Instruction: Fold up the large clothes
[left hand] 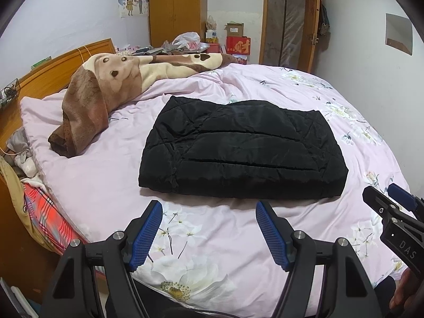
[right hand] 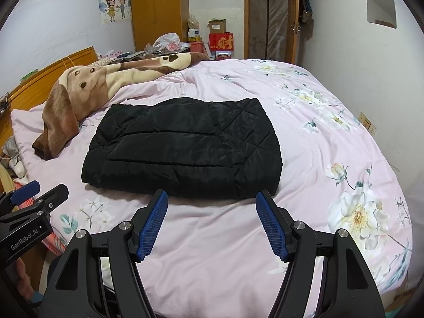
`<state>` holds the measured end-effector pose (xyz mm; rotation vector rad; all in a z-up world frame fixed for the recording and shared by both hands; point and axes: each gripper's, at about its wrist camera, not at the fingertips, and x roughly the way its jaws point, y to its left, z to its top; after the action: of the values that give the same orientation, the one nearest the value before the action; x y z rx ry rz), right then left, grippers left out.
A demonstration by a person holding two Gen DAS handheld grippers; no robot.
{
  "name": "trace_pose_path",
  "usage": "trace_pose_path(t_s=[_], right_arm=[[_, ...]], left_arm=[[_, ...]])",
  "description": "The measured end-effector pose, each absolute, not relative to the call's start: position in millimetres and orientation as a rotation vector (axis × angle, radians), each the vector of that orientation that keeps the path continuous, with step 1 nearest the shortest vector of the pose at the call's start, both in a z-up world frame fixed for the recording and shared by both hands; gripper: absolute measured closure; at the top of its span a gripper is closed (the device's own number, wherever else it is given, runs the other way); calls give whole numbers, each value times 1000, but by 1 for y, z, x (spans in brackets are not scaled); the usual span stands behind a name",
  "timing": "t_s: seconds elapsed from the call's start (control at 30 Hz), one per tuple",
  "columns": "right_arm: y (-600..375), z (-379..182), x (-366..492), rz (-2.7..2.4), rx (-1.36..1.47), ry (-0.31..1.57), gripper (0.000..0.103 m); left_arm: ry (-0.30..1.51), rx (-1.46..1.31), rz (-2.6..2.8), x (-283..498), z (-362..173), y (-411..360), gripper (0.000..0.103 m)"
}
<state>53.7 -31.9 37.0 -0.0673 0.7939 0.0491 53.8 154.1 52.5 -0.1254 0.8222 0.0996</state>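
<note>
Pink flowery bed point(left hand: 111, 185) fills the room, and at twelve o'clock from our left gripper point(left hand: 209, 232) and right gripper point(right hand: 212, 221), both spread wide and empty, lies the black jacket point(left hand: 243, 148) already folded flat, so we think folding is done.

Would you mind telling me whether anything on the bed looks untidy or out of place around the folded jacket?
The black jacket lies folded in a neat block on the pink floral duvet, nothing amiss there. The one untidy thing is the brown and cream blanket, bunched in a heap near the headboard. Both grippers are open and empty, short of the jacket.
</note>
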Motion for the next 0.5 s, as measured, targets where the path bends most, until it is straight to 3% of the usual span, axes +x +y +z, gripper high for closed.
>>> trace_pose_path(t_s=[0.5], right_arm=[[-31,37,51,51,-66,793,34]], left_arm=[[815,-123,101,53,53,152,30]])
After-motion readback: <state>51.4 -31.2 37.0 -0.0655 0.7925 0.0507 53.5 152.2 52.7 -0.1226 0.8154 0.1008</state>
